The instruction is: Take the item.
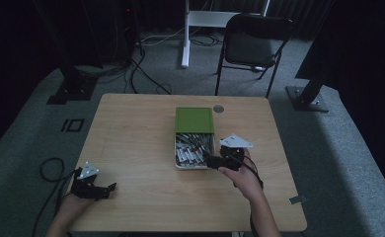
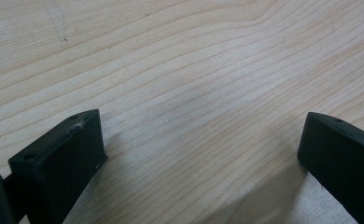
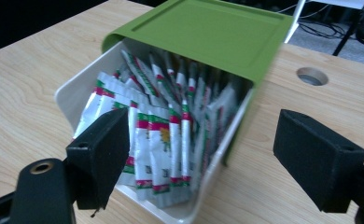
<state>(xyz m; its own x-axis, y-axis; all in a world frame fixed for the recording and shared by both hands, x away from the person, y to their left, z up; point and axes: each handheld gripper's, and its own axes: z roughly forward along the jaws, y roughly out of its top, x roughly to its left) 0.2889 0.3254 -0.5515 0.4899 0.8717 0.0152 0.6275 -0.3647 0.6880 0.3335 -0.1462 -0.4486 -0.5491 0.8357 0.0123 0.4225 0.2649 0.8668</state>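
A white box (image 1: 194, 165) of small packets (image 3: 157, 135) is seen near the middle of the wooden table (image 1: 131, 148), its green lid (image 1: 195, 120) slid halfway back so the near half is uncovered. The right gripper (image 1: 211, 161) is held at the box's near right corner, jaws spread wide and empty. The left gripper (image 1: 112, 187) is rested well apart near the table's front left edge, also spread and empty. No packet is gripped yet; judging by this, most of the work is left.

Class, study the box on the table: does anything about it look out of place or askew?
The green lid sits slid back, covering the far half of the white box, so the sachets show. Nothing has spilled.
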